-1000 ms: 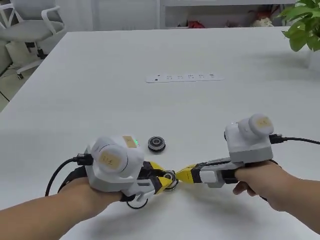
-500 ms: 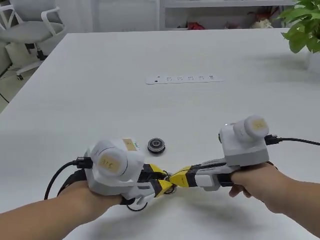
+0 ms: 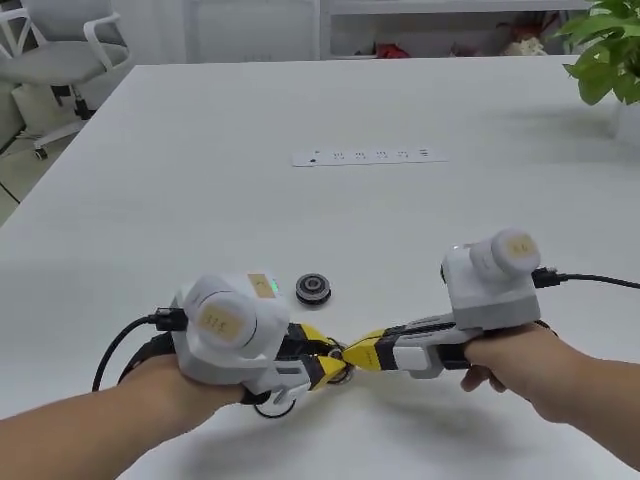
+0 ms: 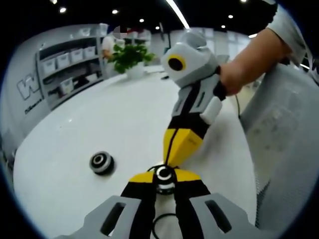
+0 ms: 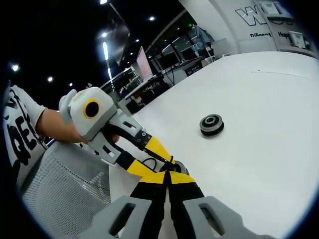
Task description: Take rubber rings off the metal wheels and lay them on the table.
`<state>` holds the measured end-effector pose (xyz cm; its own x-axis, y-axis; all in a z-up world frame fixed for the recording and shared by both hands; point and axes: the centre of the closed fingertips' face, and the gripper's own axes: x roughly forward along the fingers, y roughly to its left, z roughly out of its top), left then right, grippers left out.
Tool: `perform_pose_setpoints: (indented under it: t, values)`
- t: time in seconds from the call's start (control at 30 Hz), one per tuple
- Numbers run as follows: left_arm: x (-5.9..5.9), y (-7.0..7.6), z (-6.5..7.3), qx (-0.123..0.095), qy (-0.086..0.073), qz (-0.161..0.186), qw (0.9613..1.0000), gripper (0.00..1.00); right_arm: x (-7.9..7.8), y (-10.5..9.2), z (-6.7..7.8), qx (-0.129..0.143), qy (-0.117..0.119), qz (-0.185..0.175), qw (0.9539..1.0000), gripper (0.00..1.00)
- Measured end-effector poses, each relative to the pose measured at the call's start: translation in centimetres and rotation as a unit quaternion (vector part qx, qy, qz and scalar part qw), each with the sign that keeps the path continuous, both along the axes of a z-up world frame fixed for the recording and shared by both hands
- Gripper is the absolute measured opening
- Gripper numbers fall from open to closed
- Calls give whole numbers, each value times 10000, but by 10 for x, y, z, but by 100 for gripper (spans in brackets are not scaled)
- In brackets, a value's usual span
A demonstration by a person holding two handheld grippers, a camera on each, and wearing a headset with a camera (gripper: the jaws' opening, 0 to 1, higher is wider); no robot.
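Metal wheel (image 4: 163,174) sits clamped in the left gripper (image 3: 325,368), nearer the person than the second wheel (image 3: 313,288), braced so the right gripper (image 5: 167,175), jaws pressed together at its rim, apparently nips the rubber ring (image 4: 156,172).
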<state>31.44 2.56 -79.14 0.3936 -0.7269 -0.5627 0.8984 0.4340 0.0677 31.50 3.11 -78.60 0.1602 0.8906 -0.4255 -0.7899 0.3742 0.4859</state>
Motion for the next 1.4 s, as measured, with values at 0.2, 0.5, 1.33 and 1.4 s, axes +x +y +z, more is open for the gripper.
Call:
perform_pose_setpoints:
  t: [0.2,0.5,1.33,1.4]
  values:
    - [-3,-1,5,7,-21,-149,9999,22,1,-1,2,24,1,-13,10000,0]
    - [-11,4,15,-122,36,-232,9997,28,-1,0,6,69,26,18,10000,0]
    - [-20,34,48,-590,42,-90,9982,45,-15,13,30,306,111,121,9994,0]
    - [-22,36,49,-596,34,-94,9982,47,-16,14,32,334,124,128,9993,0]
